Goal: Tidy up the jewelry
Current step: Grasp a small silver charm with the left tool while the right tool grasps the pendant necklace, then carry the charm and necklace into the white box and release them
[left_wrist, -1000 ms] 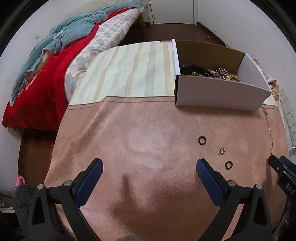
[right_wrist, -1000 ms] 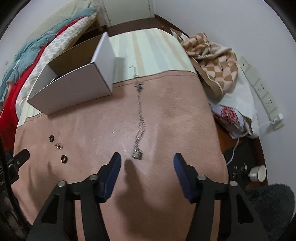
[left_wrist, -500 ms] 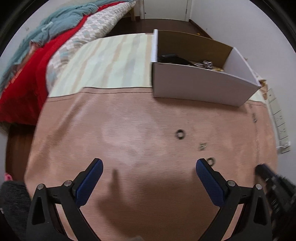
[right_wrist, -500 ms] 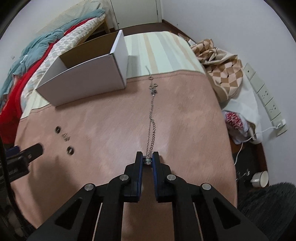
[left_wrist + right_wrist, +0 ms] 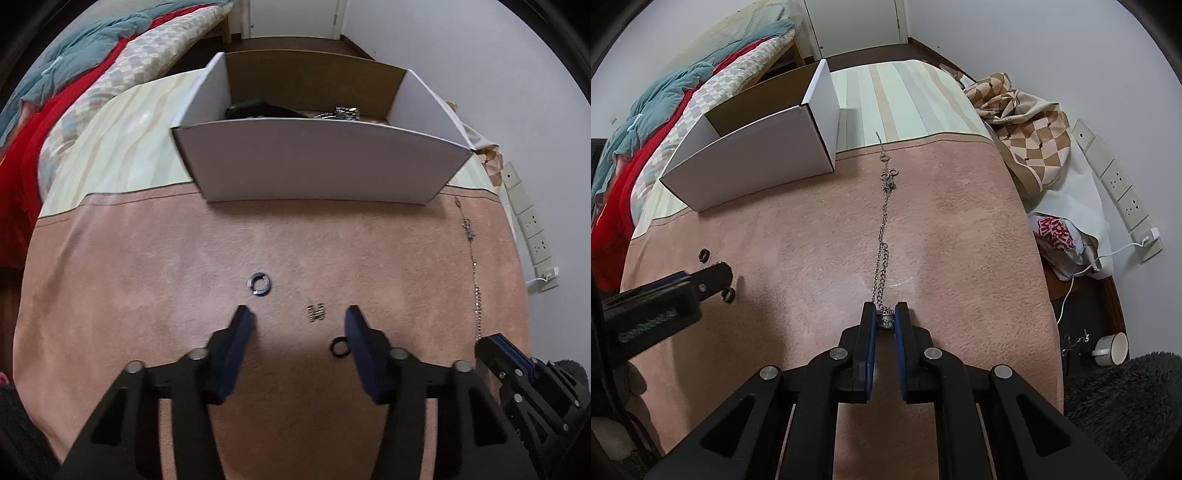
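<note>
Jaws of the right gripper are seen clamped on the near end of a chain at lower centre of the right wrist view, the pads pinching a small silver bead there. From that grip the chain is stretched in a nearly straight line up the frame across a pink blanket, its far end lying just beside the corner of a white box at upper left. The end appears to have been chosen because it gives the pads something solid to bite on.

In the left wrist view, the left gripper is shown closing, its jaws half drawn in and nothing yet pressed between them. A black ring lies on the blanket just inside the right-hand pad, and a small gold charm sits between the fingertips, slightly beyond them. A second ring, grey, rests further up, outside the jaws. Which piece is meant cannot be told.

Counted on the blanket: one chain, two rings, one charm. One box is seen, open-topped, placed at the blanket's far edge, presumably as the collecting point; a dark item and silver links already lie inside.
</note>
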Available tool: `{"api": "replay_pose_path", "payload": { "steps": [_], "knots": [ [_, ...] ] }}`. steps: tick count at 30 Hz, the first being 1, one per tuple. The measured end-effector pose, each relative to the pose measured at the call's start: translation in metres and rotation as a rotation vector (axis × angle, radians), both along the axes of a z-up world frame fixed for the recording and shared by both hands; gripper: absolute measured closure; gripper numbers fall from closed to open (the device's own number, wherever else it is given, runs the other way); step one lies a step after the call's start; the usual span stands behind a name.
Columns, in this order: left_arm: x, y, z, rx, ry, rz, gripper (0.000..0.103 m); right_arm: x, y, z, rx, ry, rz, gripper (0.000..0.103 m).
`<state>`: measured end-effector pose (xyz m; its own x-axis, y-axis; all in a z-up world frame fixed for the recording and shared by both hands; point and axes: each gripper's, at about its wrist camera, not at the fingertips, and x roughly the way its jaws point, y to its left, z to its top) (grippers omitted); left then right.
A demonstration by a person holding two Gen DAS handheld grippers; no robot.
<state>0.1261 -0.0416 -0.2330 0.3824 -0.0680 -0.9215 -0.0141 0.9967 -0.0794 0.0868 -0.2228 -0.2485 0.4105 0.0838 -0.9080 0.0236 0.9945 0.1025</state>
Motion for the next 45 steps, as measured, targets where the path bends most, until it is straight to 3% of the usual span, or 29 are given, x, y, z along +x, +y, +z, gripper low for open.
{"api": "replay_pose_path", "payload": {
  "steps": [6,10,22,34,45],
  "knots": [
    [0.004,-0.003,0.002,0.012,-0.009,-0.014,0.091,0.002,-0.001,-0.001,0.0,0.0,-0.002,0.093],
    [0.002,-0.004,0.002,0.009,-0.011,-0.018,0.097,0.002,-0.001,0.0,0.002,0.001,-0.006,0.093],
    [-0.006,0.003,0.022,-0.001,-0.059,-0.031,0.097,0.002,0.001,0.021,0.049,-0.044,-0.006,0.093],
    [-0.001,0.011,0.085,0.01,-0.194,-0.04,0.097,0.021,0.006,0.11,0.157,-0.196,0.022,0.093],
    [0.022,0.041,0.146,-0.073,-0.261,-0.003,0.097,0.06,0.018,0.216,0.287,-0.324,0.11,0.093]
  ]
}}
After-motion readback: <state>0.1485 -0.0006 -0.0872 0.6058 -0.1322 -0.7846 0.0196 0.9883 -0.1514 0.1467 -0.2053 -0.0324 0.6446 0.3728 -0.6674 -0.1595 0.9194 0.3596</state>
